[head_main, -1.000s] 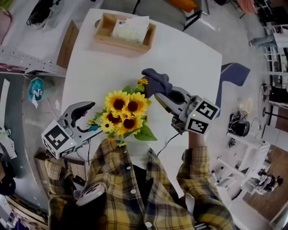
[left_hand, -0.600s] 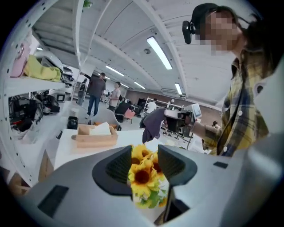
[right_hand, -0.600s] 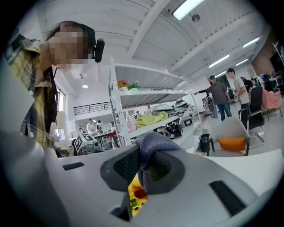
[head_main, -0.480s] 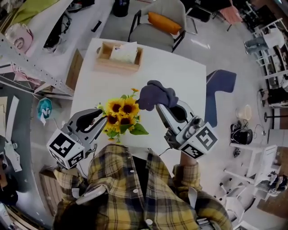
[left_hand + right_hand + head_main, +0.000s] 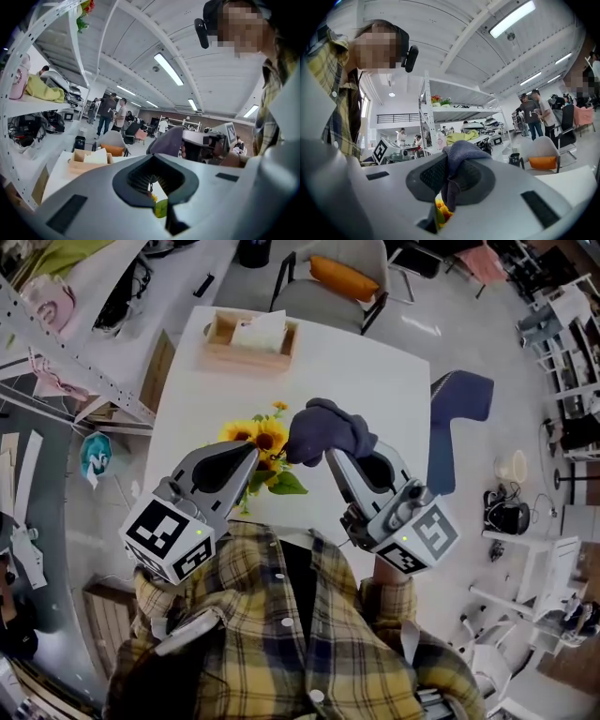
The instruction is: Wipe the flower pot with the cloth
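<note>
A bunch of sunflowers [image 5: 263,438] stands on the white table [image 5: 375,381]; its pot is hidden under the blooms and my grippers. My right gripper [image 5: 328,455] is shut on a purple-grey cloth [image 5: 323,428], held up just right of the flowers. In the right gripper view the cloth [image 5: 458,153] hangs bunched between the jaws [image 5: 450,164], with yellow petals [image 5: 440,211] below. My left gripper [image 5: 251,455] hovers at the flowers' left side, jaws shut with nothing between them. In the left gripper view its jaws [image 5: 153,164] meet; a green leaf [image 5: 161,208] shows below and the cloth [image 5: 166,140] beyond.
A wooden tray [image 5: 217,345] holding white tissue [image 5: 258,332] sits at the table's far edge. A chair with an orange cushion [image 5: 342,277] stands behind it, a blue seat [image 5: 459,404] to the right, and a metal rack [image 5: 66,352] to the left. People stand in the far room.
Both grippers have risen above the table. The left jaws went from open beside the flowers to shut. The right kept hold of the cloth. The flowers now look smaller and farther.
</note>
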Tool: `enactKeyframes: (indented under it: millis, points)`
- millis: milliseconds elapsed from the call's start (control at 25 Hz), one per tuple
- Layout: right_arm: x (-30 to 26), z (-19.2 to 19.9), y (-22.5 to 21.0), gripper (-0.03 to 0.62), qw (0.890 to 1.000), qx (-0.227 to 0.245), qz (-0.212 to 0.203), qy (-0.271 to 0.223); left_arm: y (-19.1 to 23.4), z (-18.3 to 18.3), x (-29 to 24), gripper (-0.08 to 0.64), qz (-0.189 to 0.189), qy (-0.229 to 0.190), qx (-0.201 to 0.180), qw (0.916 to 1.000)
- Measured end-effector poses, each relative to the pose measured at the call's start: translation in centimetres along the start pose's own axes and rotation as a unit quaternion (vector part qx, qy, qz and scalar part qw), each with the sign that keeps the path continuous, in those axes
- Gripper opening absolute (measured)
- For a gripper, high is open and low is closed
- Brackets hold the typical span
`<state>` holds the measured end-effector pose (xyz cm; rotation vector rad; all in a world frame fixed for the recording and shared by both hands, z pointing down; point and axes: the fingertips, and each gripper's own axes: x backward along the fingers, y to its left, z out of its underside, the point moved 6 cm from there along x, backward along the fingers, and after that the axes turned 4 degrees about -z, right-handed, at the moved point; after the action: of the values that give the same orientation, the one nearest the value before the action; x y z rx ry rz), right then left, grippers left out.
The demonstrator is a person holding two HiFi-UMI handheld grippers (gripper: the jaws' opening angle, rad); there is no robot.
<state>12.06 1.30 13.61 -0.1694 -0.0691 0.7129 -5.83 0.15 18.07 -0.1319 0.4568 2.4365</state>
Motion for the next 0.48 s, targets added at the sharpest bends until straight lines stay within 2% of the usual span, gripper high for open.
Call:
enactKeyframes:
  millis: [200, 480]
  points:
    - [0.21, -0.1, 0.16, 0.017, 1.0, 0.007, 0.004, 0.004, -0.51, -0.4, -0.33, 0.009, -0.004, 0.006, -0.024, 0.9997]
    - [0.11, 0.25, -0.02, 0.017, 1.0, 0.007, -0.003, 0.016, -0.73, -0.55, -0.68, 0.009, -0.004, 0.001, -0.029, 0.9996]
